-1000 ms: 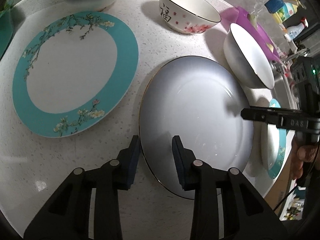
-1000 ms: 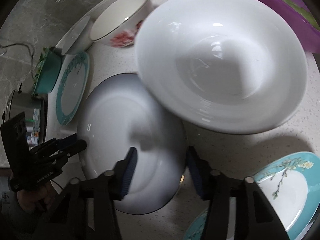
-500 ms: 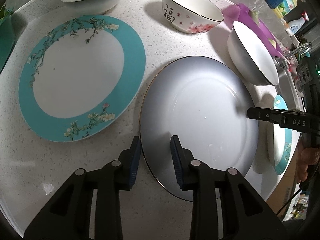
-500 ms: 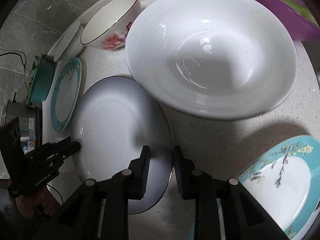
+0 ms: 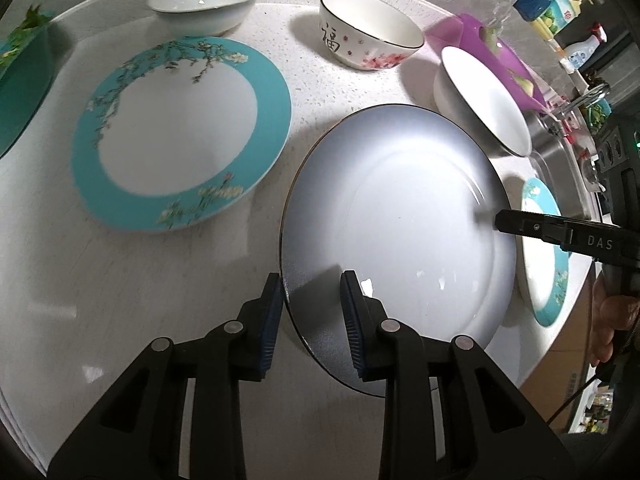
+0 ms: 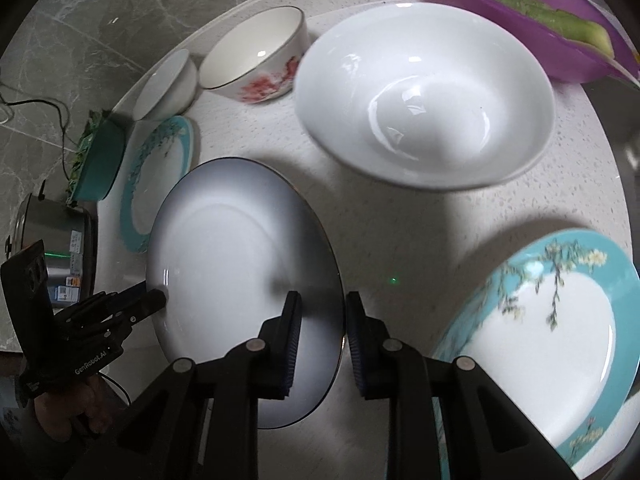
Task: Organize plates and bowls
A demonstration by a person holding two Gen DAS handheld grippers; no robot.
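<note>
A grey-rimmed white plate (image 5: 400, 236) is held up off the round counter, tilted. My left gripper (image 5: 310, 292) is shut on its near rim, one finger over and one under. My right gripper (image 6: 320, 312) is shut on the opposite rim of the same plate (image 6: 240, 264). A large teal floral plate (image 5: 180, 132) lies to the left. A smaller teal floral plate (image 6: 552, 332) lies at the right. A wide white bowl (image 6: 424, 96), a floral bowl (image 5: 368, 36) and another white bowl (image 5: 204, 0) stand behind.
A purple basin (image 6: 532, 16) with green vegetables sits at the back right. A teal tray (image 6: 100, 164) and a metal pot (image 6: 52, 232) stand at the left. A sink (image 5: 560, 140) lies beyond the counter's edge.
My right gripper closed from wide open onto the grey plate's rim. Both grippers now hold the plate, which has risen and tilted off the counter.
</note>
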